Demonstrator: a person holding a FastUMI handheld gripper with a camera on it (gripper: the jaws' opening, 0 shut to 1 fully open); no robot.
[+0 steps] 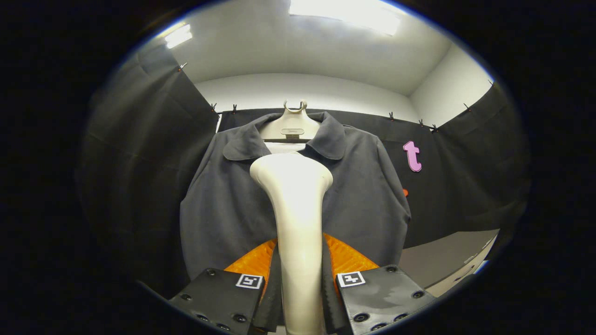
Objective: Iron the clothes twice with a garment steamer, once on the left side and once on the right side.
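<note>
Item: garment steamer (293,195), pale hard plastic, smooth and likely a little slippery, top-heavy by the look of its flared head; best held at the narrow handle, where the gripper (300,288) is closed on it from both sides. Item: dark jacket (363,195), soft limp cloth on a hanger (292,125) just beyond the steamer head, liable to sway when pressed.

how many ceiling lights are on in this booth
2. One ceiling light is overhead, above the hanging shirt; the other is above the side cloth wall. More may be hidden. The gripper holds the steamer.
</note>
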